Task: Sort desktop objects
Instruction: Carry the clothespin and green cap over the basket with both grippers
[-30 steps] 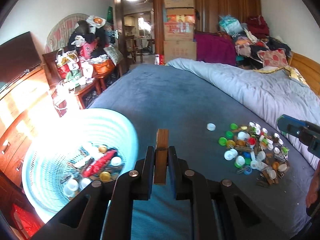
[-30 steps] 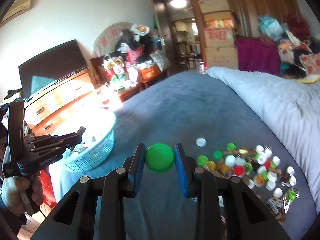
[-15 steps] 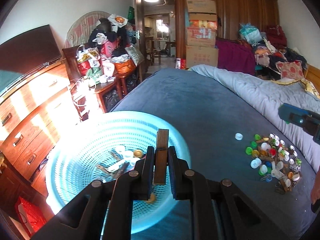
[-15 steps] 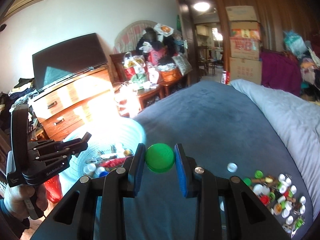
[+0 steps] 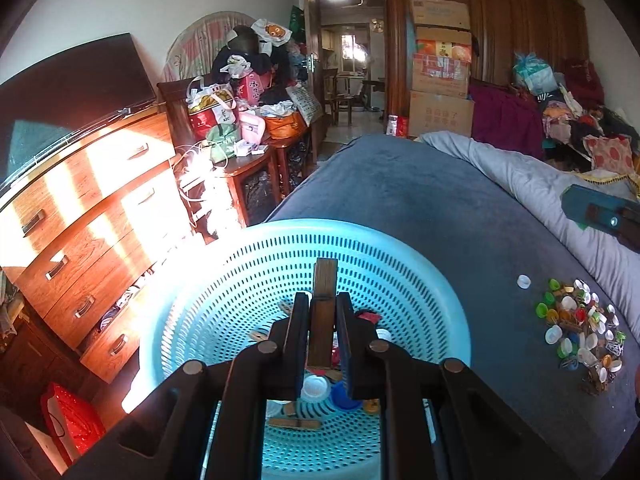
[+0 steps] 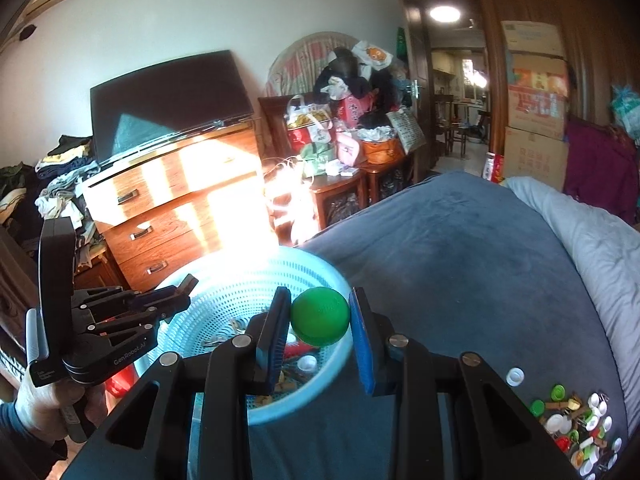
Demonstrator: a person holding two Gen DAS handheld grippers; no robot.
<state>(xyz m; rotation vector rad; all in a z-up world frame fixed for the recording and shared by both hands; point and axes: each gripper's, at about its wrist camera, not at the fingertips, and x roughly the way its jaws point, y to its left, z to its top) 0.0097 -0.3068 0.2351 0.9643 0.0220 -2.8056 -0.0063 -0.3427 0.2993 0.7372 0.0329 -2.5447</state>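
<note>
My left gripper point(image 5: 322, 312) is shut on a wooden clothespin point(image 5: 323, 312) that stands upright between the pads, over the light blue perforated basket point(image 5: 420, 276). My right gripper point(image 6: 320, 316) is shut on a round green bottle cap point(image 6: 319, 317), just above the basket's near right rim point(image 6: 340, 280). The basket holds several caps, a red wrapper and wooden pins. From the right wrist view the left gripper point(image 6: 188, 284) reaches over the basket's left rim, held by a hand point(image 6: 36, 400). A heap of caps and clips point(image 5: 580, 328) lies on the blue blanket to the right.
The basket sits at the bed's left edge on the blue blanket point(image 5: 420, 200). A wooden dresser point(image 5: 88, 216) with a dark screen point(image 5: 68, 80) stands to the left. A cluttered side table point(image 5: 244, 148), stacked cardboard boxes point(image 5: 440, 68) and a grey quilt point(image 5: 552, 188) lie beyond.
Both grippers have swung left from the heap of caps to over the basket, each keeping its object. The basket now fills the lower middle of both views.
</note>
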